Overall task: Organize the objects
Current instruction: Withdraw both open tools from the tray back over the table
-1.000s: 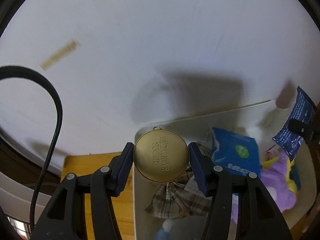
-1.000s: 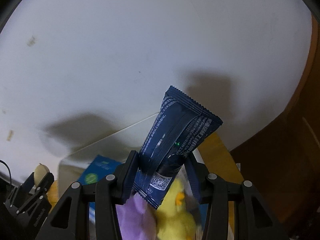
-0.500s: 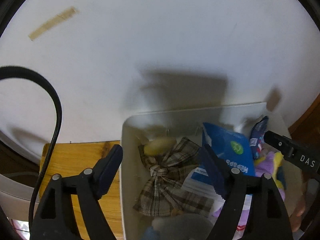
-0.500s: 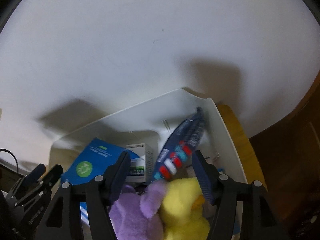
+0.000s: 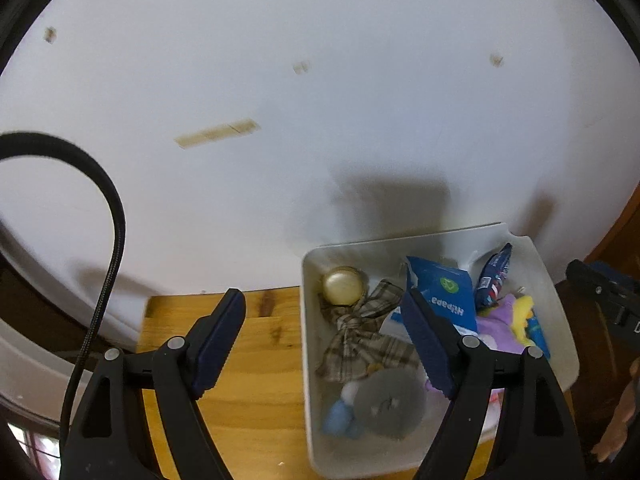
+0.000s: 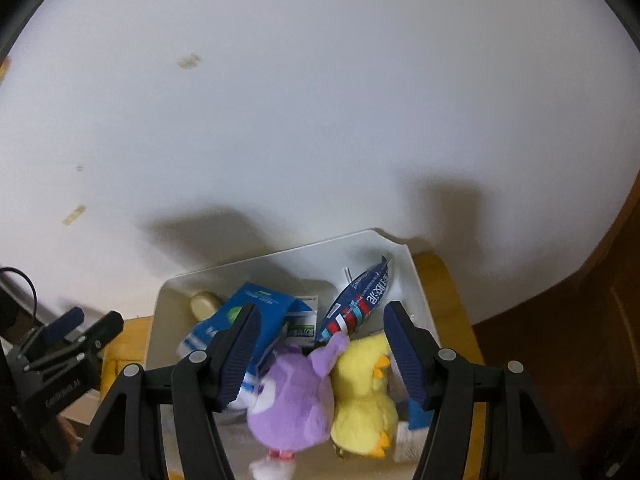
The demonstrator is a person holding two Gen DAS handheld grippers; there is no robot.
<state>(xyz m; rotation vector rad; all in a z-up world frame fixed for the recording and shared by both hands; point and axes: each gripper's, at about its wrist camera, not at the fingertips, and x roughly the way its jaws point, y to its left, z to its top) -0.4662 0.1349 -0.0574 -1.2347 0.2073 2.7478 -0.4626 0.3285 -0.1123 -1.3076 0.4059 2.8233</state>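
Note:
A white bin (image 5: 306,320) stands on a wooden table against a white wall. In it lie a gold round tin (image 5: 343,290), a plaid bow (image 5: 362,336), a blue packet (image 5: 442,294), a dark blue snack bar (image 5: 493,278), a grey disc (image 5: 390,400), a purple plush (image 6: 294,394) and a yellow plush (image 6: 362,388). My left gripper (image 5: 324,342) is open and empty above the bin's left wall. My right gripper (image 6: 322,350) is open and empty above the plush toys; the snack bar (image 6: 362,300) lies just beyond it.
The wooden table top (image 5: 256,360) shows to the left of the bin. The white wall (image 5: 320,120) rises right behind the bin. A black cable (image 5: 108,248) loops at the left. Dark wooden furniture (image 6: 580,340) stands at the right.
My left gripper opened and dropped the gold tin into the bin's far left corner. My right gripper opened and dropped the snack bar into the bin. Both grippers pulled back and up.

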